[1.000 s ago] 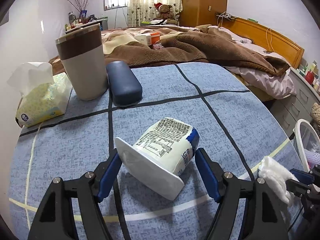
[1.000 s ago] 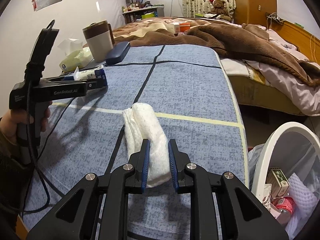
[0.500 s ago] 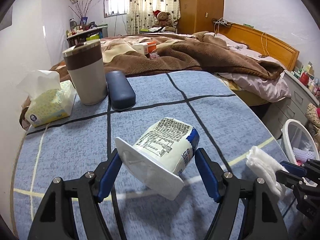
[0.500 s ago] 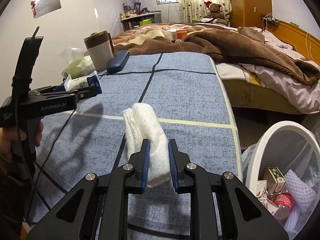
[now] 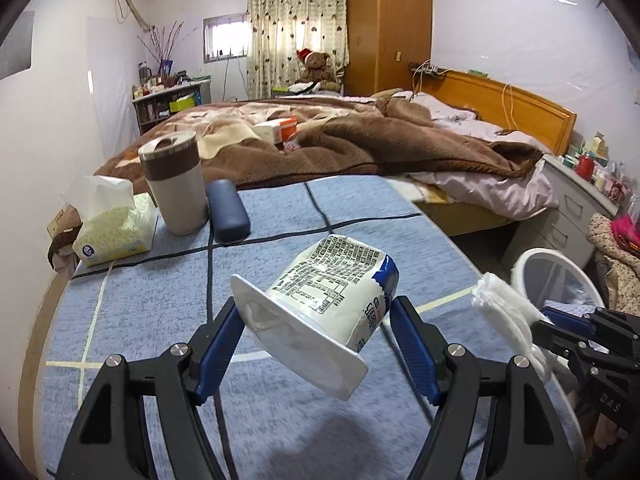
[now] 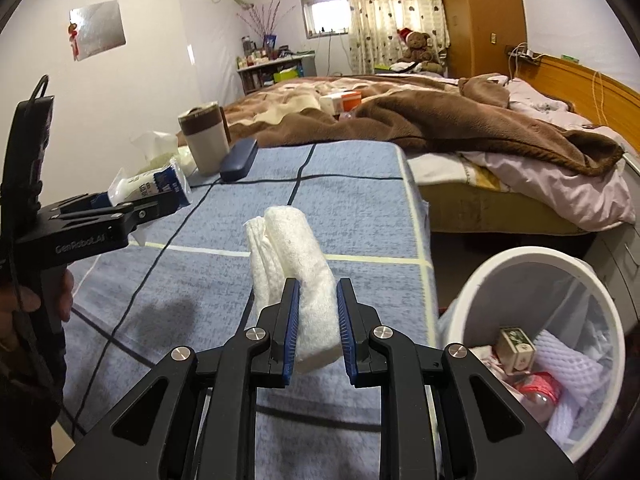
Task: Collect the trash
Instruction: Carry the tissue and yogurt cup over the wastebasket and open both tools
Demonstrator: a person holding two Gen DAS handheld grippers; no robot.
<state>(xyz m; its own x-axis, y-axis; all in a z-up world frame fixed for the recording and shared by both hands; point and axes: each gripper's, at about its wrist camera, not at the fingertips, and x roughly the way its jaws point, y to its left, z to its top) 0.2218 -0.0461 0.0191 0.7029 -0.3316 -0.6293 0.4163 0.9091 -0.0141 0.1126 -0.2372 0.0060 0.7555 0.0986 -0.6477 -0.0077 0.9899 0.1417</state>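
My left gripper point(image 5: 316, 336) is shut on a white yogurt cup point(image 5: 320, 308) with black print and a blue band, held tilted in the air above the blue table cloth point(image 5: 152, 320). In the right wrist view that cup point(image 6: 150, 190) shows at the left in the left gripper point(image 6: 160, 204). My right gripper point(image 6: 317, 320) is shut on a crumpled white tissue wad point(image 6: 292, 264), lifted off the table. The same wad point(image 5: 508, 320) shows at the right in the left wrist view. A white trash bin point(image 6: 532, 344) with a clear liner stands on the floor at the right, holding several pieces of rubbish.
At the table's far left stand a tissue pack point(image 5: 116, 228), a beige and brown tumbler point(image 5: 176, 188) and a dark blue case point(image 5: 228, 210). A bed with a brown blanket point(image 5: 360, 144) lies behind. Grey drawers point(image 5: 568, 216) stand beside the bin point(image 5: 552, 276). A hand point(image 6: 24, 304) holds the left gripper's handle.
Both grippers have risen from the table with their loads, the cup and the tissue wad. The bin shows larger and closer at the right in both views.
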